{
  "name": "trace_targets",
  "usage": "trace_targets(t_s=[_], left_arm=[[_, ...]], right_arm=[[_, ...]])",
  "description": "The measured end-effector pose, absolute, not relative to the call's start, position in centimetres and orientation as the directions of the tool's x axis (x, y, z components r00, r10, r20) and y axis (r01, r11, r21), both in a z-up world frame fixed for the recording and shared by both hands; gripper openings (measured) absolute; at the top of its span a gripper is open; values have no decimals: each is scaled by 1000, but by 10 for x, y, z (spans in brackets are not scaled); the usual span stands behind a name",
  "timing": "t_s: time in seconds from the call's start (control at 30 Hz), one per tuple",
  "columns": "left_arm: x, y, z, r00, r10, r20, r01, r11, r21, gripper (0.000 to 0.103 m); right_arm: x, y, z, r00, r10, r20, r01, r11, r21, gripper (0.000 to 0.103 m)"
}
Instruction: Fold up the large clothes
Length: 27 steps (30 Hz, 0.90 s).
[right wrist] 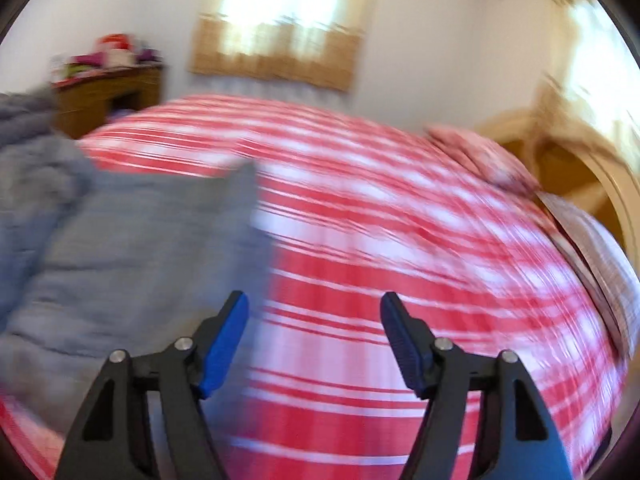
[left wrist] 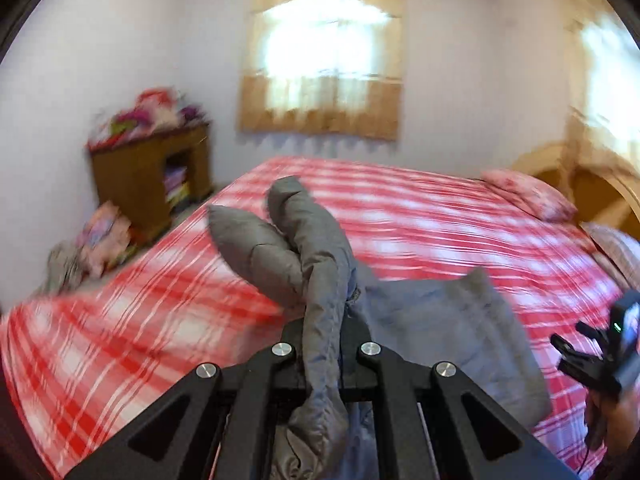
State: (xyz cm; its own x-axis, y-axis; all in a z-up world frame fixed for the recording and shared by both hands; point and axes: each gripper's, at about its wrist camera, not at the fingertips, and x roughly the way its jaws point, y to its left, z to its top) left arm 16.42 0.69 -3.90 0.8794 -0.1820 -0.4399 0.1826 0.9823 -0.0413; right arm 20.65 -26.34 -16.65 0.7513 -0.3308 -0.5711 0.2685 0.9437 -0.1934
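Observation:
A grey padded jacket (left wrist: 440,320) lies on the red-and-white checked bed (left wrist: 440,220). My left gripper (left wrist: 326,332) is shut on a bunched strip of the jacket, which runs up between its black fingers and hides the tips. Two puffy sleeves (left wrist: 312,232) stick out beyond it, lifted off the bed. My right gripper (right wrist: 314,320) is open over bare bedcover, with nothing between its blue pads (right wrist: 224,344). The jacket (right wrist: 120,240) lies to its left. In the left wrist view the right gripper (left wrist: 568,334) shows at the right edge, held by a hand.
A wooden cabinet (left wrist: 148,176) topped with coloured cloth stands at the far left by the wall. More clothes (left wrist: 96,240) are piled on the floor beside it. Pillows (left wrist: 528,196) and a wooden headboard (left wrist: 600,188) are at the right. A curtained window (left wrist: 324,60) is behind.

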Motion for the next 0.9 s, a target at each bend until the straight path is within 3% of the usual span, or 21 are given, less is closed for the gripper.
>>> trace_targets(t_s=[0.13,0.33,0.47,0.57,0.73,0.77,0.87,0.9], left_arm=[[161,-83,-33,880,-239,-410,311,943,118,5],[161,-222,-94,858,-246,-452,449,786,425,5],[160,-277,-143,835,-231,-499,504,688,523,5],[150,-306,-159,846,-214,-487,499,638,586,10],[118,-323,-134,846,-295,-445,525,607,596,19],[111,-324,-123,841,-320,-436,535,611,584,25],[100,-312,-92,841,-354,-410,537,642,547,65],[102,-304,-82,844,-355,-402,531,666,524,71]], right_arm=[[194,-317,-170,720,-384,-578,370,917,-148,69],[193,-351,-186,693,-397,-602,426,899,-103,71],[192,-358,-203,687,-373,-623,411,907,-90,71],[190,-362,-209,684,-348,-641,409,911,-58,71],[186,-378,-213,678,-316,-663,430,903,9,71],[186,-380,-213,676,-312,-668,430,903,14,71],[185,-383,-213,670,-304,-677,428,903,18,69],[185,-382,-212,668,-304,-679,423,906,11,63]])
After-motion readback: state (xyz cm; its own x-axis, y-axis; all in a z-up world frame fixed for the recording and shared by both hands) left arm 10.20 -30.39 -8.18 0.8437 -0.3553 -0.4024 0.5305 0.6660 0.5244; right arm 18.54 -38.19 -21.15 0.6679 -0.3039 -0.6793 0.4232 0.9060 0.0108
